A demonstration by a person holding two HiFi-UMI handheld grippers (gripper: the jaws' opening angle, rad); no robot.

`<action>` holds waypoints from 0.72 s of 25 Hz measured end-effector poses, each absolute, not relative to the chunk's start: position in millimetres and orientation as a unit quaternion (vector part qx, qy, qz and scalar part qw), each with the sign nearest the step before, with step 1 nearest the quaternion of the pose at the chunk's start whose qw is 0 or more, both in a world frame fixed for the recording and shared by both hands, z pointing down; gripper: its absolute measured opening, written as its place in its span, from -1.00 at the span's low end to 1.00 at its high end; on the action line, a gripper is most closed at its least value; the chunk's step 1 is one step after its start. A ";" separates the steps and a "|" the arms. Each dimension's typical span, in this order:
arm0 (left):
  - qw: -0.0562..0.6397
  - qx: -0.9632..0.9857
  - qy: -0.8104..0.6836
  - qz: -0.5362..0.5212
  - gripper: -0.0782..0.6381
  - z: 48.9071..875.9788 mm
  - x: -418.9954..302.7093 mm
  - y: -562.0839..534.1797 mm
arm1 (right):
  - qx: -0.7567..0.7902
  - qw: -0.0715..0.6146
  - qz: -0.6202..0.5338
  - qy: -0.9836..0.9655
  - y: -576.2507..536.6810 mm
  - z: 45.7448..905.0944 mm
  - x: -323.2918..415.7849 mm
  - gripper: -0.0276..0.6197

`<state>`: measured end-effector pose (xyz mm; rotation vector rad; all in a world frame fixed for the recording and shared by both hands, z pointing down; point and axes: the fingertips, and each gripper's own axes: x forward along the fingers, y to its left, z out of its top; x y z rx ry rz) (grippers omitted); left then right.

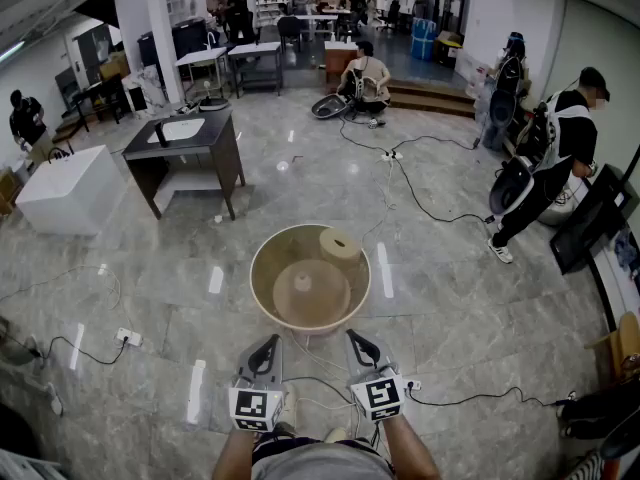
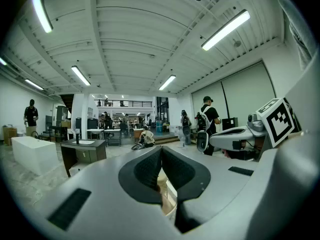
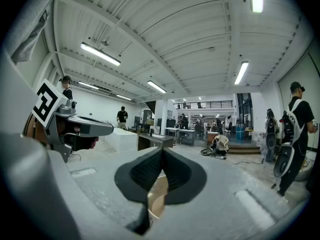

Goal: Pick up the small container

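Note:
A round beige tub (image 1: 262,286) stands on the marble floor just ahead of me. Inside it, at the back right, a small tan cylindrical container (image 1: 340,245) stands upright, and a second small cylinder (image 1: 304,282) sits on the tub's round bottom. My left gripper (image 1: 269,345) and right gripper (image 1: 356,341) hover side by side just short of the tub's near rim, both shut and holding nothing. In the left gripper view the pads (image 2: 150,166) meet at the tip, with a slice of the tub (image 2: 168,194) below them. The right gripper view shows the same: pads (image 3: 175,171) together, tub (image 3: 157,196) beneath.
A dark desk with a sink (image 1: 185,146) and a white box (image 1: 62,190) stand at the back left. Cables and power strips (image 1: 128,337) run over the floor. One person (image 1: 560,158) stands at the right by a black case (image 1: 595,218); another (image 1: 366,76) sits further back.

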<state>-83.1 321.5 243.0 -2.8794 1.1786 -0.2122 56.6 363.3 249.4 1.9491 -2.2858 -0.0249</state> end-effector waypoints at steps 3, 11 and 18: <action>0.008 -0.922 0.380 -0.070 -0.73 244.6 -80.5 313.6 | 0.650 0.061 -0.001 -0.758 356.9 251.4 61.2 -0.91; 0.006 -0.923 0.377 -0.071 -0.73 249.2 -76.2 275.9 | 0.652 0.065 0.007 -0.756 319.6 257.0 64.3 -0.91; 0.004 -0.926 0.371 -0.073 -0.73 249.5 -73.0 218.9 | 0.654 0.060 0.008 -0.754 263.0 256.4 63.8 -0.91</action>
